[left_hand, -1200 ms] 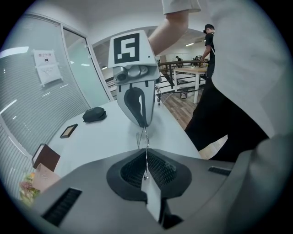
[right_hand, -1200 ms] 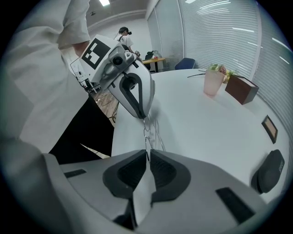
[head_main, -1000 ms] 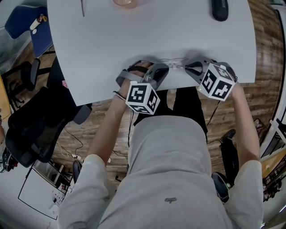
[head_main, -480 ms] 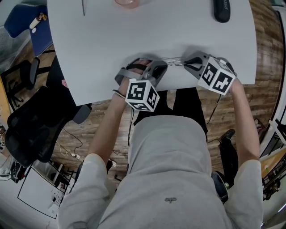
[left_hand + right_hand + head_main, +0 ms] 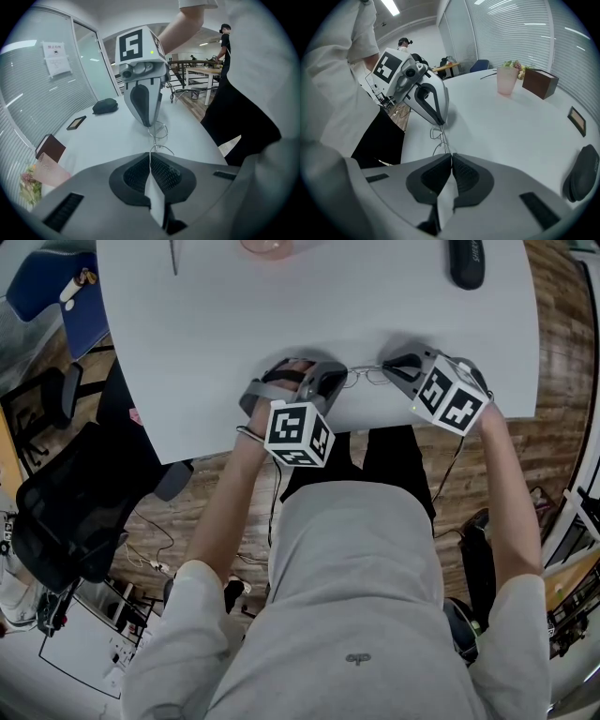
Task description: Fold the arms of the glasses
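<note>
- Wire-frame glasses (image 5: 367,375), thin metal, clear lenses: at the near edge of the table, spanning the gap between the two grippers. Whether they rest on the tabletop or sit just above it cannot be told.
- Left gripper (image 5: 151,157), grey body with a black-and-white marker cube: jaws pressed together, a fine wire of the glasses pinched in their seam. It points down at the table from the frame's left end.
- Right gripper (image 5: 451,156), same build: jaws have just been closing and meet on a thin wire at the frame's right end. It faces the left gripper across the glasses.
- Pale grey table (image 5: 216,343), smooth top, curved near edge.
- Translucent pink cup (image 5: 506,79): upright at the far side of the table.
- Dark brown box (image 5: 540,82): just beside the cup, with a small bunch of flowers (image 5: 514,64) behind the two.
- Black oval case (image 5: 581,173): far right of the tabletop, well apart from the glasses.
- Small dark picture frame (image 5: 578,120): lying flat between the box and the case.
- Black office chair (image 5: 66,512): on the wooden floor (image 5: 555,352), left of the person.
</note>
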{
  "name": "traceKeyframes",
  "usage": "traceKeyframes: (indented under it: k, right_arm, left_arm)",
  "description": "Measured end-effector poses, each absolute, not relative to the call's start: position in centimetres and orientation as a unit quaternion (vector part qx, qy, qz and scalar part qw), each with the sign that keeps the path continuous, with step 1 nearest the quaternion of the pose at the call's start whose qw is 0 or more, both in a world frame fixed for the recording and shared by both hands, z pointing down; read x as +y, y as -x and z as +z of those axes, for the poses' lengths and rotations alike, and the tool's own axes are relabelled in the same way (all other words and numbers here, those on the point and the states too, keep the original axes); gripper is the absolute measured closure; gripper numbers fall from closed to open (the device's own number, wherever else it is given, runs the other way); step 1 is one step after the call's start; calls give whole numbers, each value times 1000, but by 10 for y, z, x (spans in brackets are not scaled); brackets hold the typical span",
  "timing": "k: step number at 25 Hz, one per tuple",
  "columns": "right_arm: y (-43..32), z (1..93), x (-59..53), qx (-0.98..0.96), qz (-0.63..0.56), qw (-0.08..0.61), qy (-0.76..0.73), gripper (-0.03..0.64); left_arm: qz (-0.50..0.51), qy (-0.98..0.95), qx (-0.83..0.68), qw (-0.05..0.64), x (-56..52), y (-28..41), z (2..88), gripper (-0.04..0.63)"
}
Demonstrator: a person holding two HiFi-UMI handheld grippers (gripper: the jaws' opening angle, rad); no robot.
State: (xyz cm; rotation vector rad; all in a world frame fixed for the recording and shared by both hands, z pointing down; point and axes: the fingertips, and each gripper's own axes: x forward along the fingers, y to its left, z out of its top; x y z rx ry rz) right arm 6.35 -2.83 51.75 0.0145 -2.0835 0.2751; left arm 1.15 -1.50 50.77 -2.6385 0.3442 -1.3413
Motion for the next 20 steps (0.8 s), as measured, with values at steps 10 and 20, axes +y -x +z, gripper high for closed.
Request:
traceKeyframes:
  k: [10, 20]
  right_arm:
    - [-60, 526, -26, -854, 121, 505, -12, 598]
    - [-60, 533, -27, -849, 122, 513, -18, 594]
  left_arm:
    - [-453, 882, 108, 74, -14, -6, 515, 571]
    - [-458, 880, 111, 60, -15, -4, 522, 571]
